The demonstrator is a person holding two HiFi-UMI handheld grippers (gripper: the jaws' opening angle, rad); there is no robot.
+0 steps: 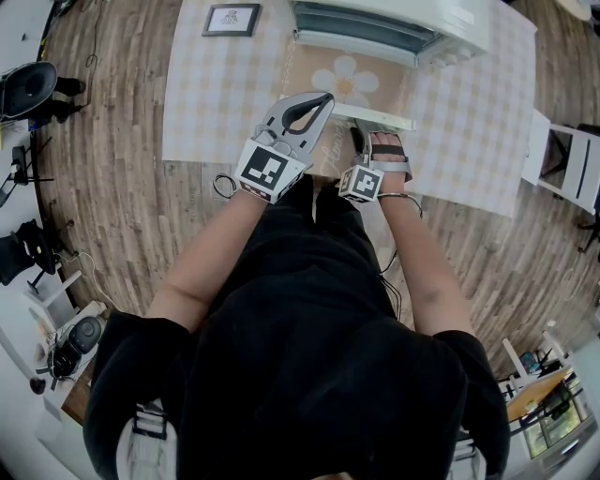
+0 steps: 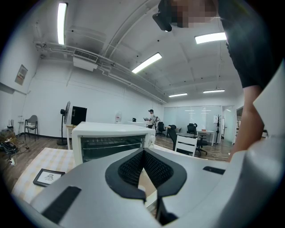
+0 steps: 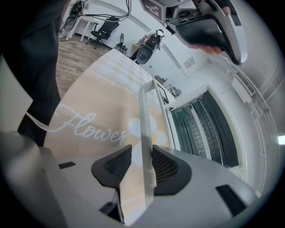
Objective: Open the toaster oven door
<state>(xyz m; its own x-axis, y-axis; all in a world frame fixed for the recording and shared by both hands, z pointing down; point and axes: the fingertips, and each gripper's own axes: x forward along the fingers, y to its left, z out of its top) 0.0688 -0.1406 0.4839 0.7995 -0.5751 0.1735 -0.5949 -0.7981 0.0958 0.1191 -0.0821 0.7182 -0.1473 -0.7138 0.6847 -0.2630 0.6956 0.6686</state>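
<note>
- Your right gripper point(image 3: 142, 161) is clamped on the door handle point(image 3: 144, 107): the white bar runs between the two black pads, which press it from both sides.
- Your left gripper point(image 2: 143, 165) is just left of the right one and holds nothing. Its jaws are closed, pad against pad at the tips. In the head view it hangs over the near left corner of the door point(image 1: 342, 82), and I see no contact with it.
- The door is swung down towards you, the handle at its near edge. A beige mat point(image 3: 84, 111) with a flower print shows through the glass.
- Beyond the door, the toaster oven point(image 1: 389, 23) stands at the far side of the checked tablecloth point(image 1: 202, 103), its cavity open and the wire racks point(image 3: 209, 129) exposed.
- A small framed picture point(image 1: 232, 19) lies on the cloth at the far left, well apart from the oven.
</note>
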